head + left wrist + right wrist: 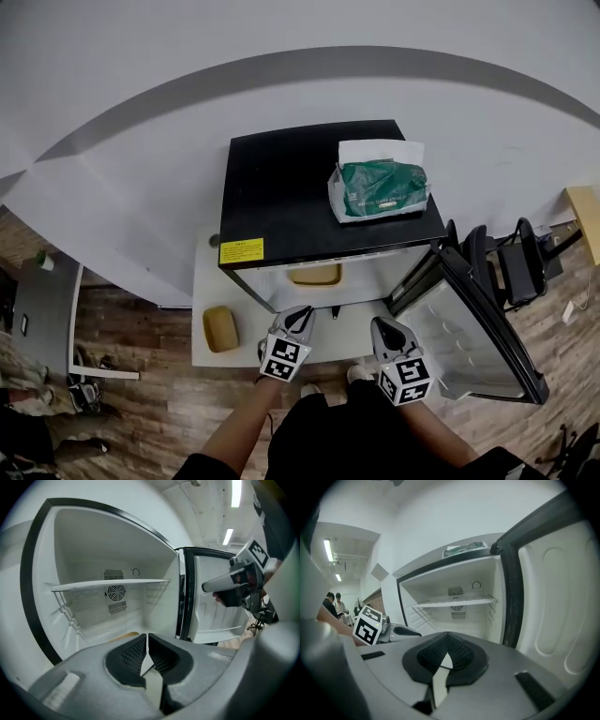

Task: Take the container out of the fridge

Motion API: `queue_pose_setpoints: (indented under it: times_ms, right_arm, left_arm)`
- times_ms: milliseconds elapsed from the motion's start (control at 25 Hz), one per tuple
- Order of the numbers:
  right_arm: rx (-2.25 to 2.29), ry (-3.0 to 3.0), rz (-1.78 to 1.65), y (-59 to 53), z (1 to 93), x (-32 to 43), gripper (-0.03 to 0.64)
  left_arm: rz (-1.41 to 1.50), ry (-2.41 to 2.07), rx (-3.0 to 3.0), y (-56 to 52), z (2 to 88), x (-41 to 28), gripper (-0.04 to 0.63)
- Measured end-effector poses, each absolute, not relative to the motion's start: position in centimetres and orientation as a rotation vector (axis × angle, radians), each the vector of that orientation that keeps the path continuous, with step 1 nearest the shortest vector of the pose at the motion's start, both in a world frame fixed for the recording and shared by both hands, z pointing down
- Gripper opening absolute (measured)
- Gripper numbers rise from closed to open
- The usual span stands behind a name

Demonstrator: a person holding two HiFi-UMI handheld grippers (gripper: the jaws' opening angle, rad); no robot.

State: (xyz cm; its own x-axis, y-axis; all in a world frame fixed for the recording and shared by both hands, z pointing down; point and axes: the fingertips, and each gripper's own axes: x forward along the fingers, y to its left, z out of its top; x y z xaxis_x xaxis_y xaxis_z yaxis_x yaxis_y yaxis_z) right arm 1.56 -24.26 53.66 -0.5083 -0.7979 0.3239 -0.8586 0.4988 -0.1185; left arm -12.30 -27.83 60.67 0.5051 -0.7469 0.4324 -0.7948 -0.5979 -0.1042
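Container (315, 275) is sitting on the floor of the fridge (300, 187), low down and close to the front opening. It's a flat tan tub as far as I can see, and nothing is touching it.

So progress-wise: the door (469, 319) is swung wide open to the right, which looks like the only part of the job that's done. The grab and the pull-out are both left to do.

The left gripper (298, 322) hangs right in front of the opening, pointing in and a bit down, jaws pressed together with nothing between them. The right gripper (386, 333) sits just beside it, nearer the door, and it's closed up and empty too. My guess is one of them has to spread its jaws before it can go in for the tub, and the left one is lined up better.

Inside, the wire shelf (112, 585) is bare. There's a green bag (380, 187) on top of the fridge, and another tan tub-like thing (220, 328) out on the white table (208, 272) to the left. Can't tell if that one matters.
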Motion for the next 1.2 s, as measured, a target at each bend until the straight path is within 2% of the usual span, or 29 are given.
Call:
queue_pose_setpoints:
  times_ms: [320, 440, 680, 1200]
  right_arm:
    - [1.408, -2.493, 0.381, -23.9, 54.0, 0.8, 0.0]
    - [1.419, -2.493, 0.38, -24.2, 53.7, 1.1, 0.0]
    - [1.437, -2.483, 0.367, -24.7, 53.4, 1.7, 0.0]
    - [1.514, -2.425, 0.391, -25.2, 54.0, 4.5, 0.0]
  left_arm:
    - [0.736, -1.283, 2.659, -29.6, 62.0, -12.3, 0.029]
    - [0.729, -1.193, 2.67, -30.0, 62.8, -11.7, 0.154]
    - [0.971, -1.114, 2.712, -31.9, 65.2, -11.3, 0.271]
    - [1.393, -0.845, 2.688, -35.0, 72.2, -10.0, 0.29]
